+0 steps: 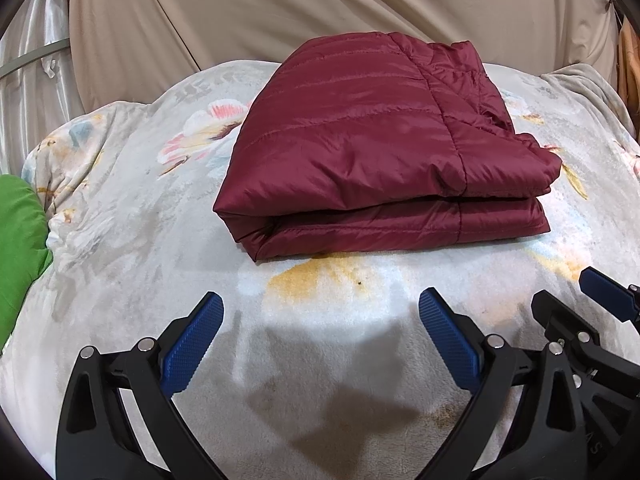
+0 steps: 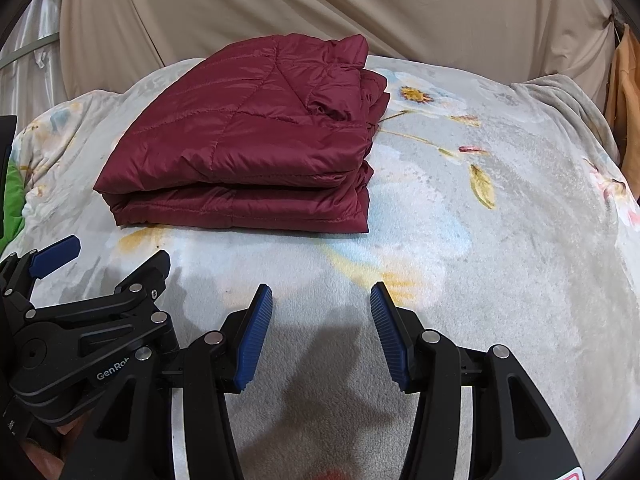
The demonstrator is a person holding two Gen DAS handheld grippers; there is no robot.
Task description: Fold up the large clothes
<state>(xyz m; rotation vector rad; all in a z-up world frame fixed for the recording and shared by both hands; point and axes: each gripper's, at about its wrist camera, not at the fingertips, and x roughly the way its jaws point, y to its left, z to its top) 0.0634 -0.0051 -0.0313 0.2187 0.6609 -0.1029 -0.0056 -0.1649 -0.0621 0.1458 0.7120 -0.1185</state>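
Observation:
A dark red quilted jacket [image 1: 380, 148] lies folded into a thick rectangular stack on a floral fleece blanket [image 1: 120, 240]; it also shows in the right wrist view [image 2: 248, 144], up and to the left. My left gripper [image 1: 320, 300] is open and empty, hovering above the blanket just in front of the jacket's near edge. My right gripper [image 2: 320, 296] is open and empty, in front of and to the right of the jacket. Each gripper shows in the other's view: the right one [image 1: 576, 304] at the lower right, the left one [image 2: 116, 260] at the lower left.
The blanket [image 2: 500, 220] covers a rounded bed surface that drops off at the sides. A green cloth [image 1: 16, 248] lies at the left edge. A beige sheet [image 1: 320, 8] hangs behind. An orange cloth [image 2: 624, 100] hangs at the far right.

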